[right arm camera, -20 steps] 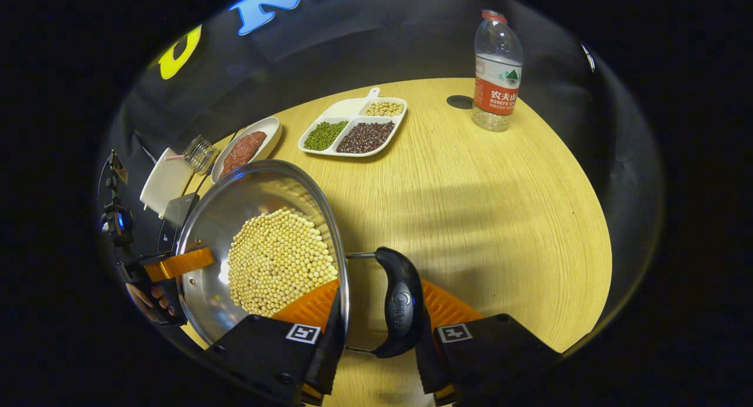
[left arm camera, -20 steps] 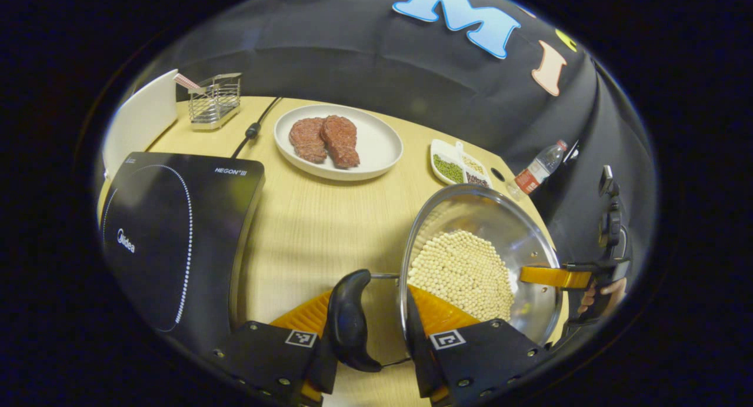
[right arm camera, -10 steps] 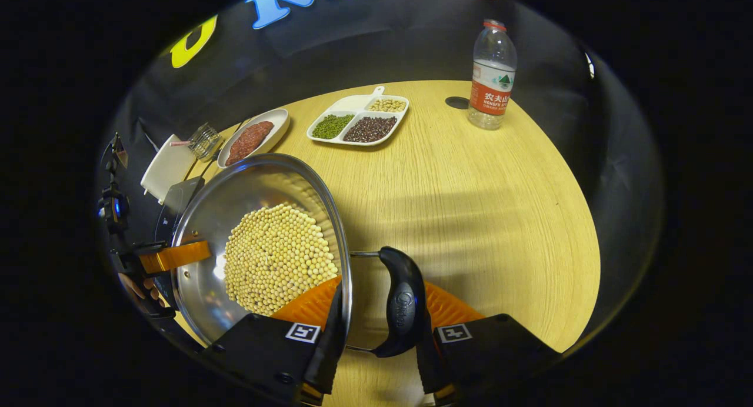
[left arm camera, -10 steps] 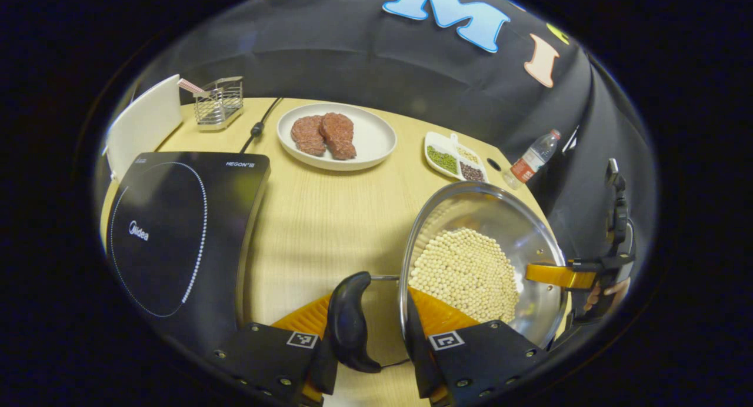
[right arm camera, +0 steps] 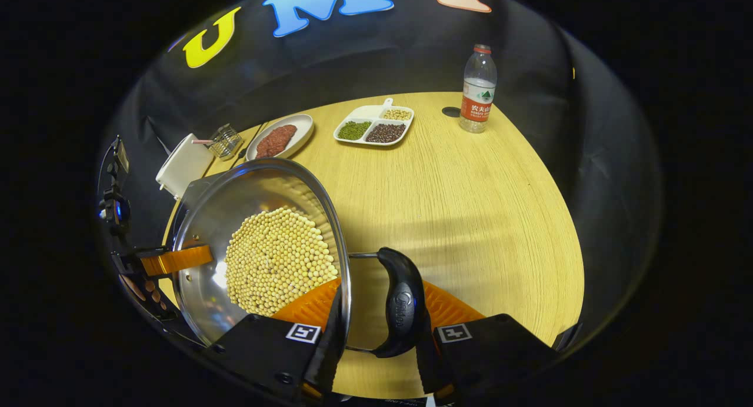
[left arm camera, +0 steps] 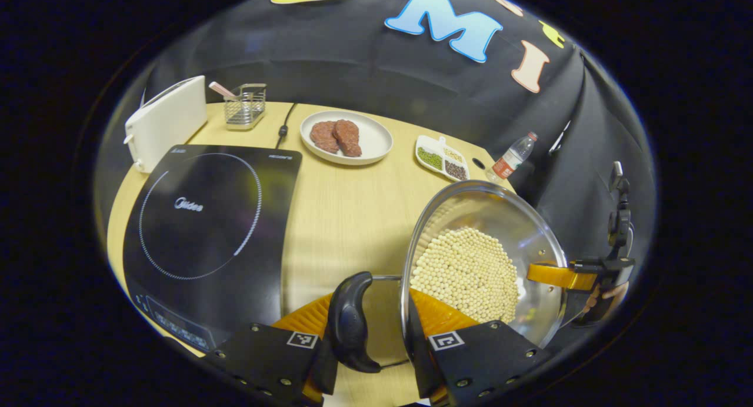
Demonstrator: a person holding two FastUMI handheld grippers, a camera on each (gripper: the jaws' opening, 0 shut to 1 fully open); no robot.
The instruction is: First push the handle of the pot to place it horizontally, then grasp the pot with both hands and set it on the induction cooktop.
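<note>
Status: the pot, loaded with pale beans, is carried between both grippers and appears lifted clear of the table; the handle-levelling step reads as complete, since each side handle lies roughly horizontal in a grip. The left gripper has its fingers pinching the left handle; the right gripper has its fingers pinching the right handle. Remaining: carry the pot leftward and set it on the induction cooktop, which lies well apart from the pot.

Surroundings: plate of meat, divided bean tray, water bottle, wire basket, and a white appliance; none lies between pot and cooktop; the power cord runs behind the cooktop.
</note>
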